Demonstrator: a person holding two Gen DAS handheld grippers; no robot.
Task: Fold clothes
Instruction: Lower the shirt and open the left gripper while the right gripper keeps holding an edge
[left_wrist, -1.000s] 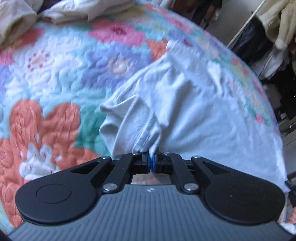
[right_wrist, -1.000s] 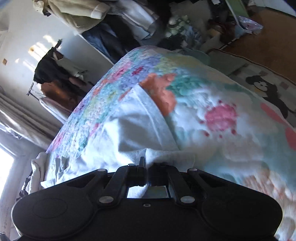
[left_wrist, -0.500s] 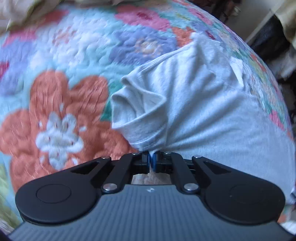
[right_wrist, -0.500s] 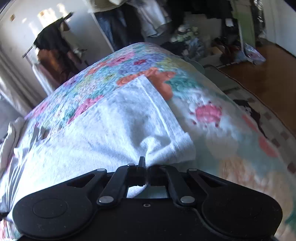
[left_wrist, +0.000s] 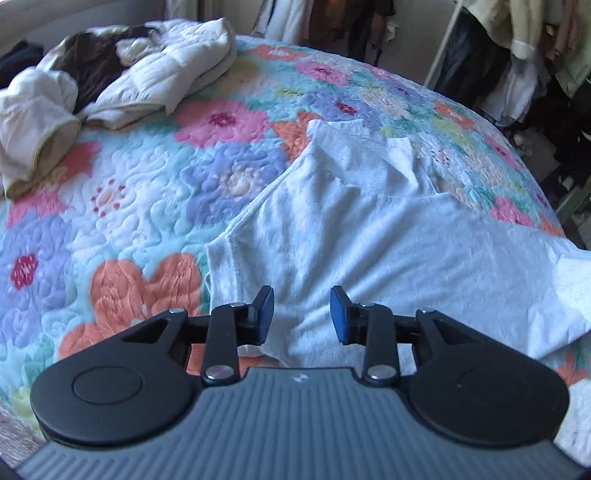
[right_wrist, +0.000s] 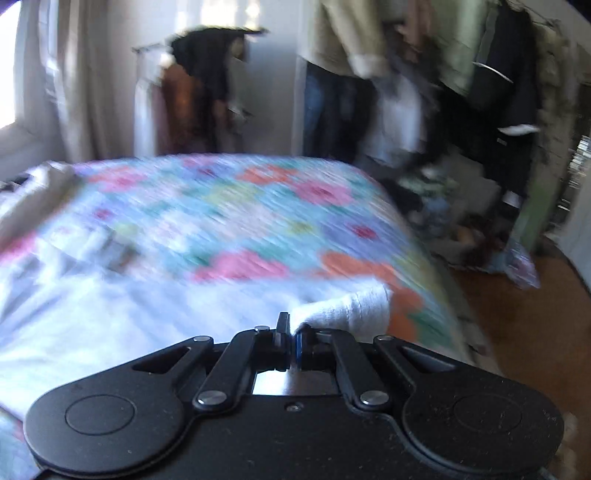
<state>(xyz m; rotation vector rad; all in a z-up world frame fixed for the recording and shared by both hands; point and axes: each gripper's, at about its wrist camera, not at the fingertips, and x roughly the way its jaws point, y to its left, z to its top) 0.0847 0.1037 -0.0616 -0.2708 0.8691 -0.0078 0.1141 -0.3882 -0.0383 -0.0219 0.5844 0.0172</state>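
Observation:
A pale grey T-shirt (left_wrist: 369, 236) lies spread on the flowered quilt (left_wrist: 155, 177), one sleeve folded over near the far edge. My left gripper (left_wrist: 302, 314) is open, its blue pads just above the shirt's near hem, holding nothing. In the right wrist view, which is blurred by motion, my right gripper (right_wrist: 291, 341) is shut on a bunched edge of the T-shirt (right_wrist: 347, 308), lifted a little off the quilt (right_wrist: 236, 221).
A pile of white and brown jackets (left_wrist: 122, 70) lies at the quilt's far left. Clothes hang on racks (right_wrist: 424, 74) beyond the bed. The wooden floor (right_wrist: 528, 332) is to the right of the bed edge.
My left gripper has opened and let go of the shirt, which now lies flatter. My right gripper still holds its edge and has swung round, the view now level across the bed.

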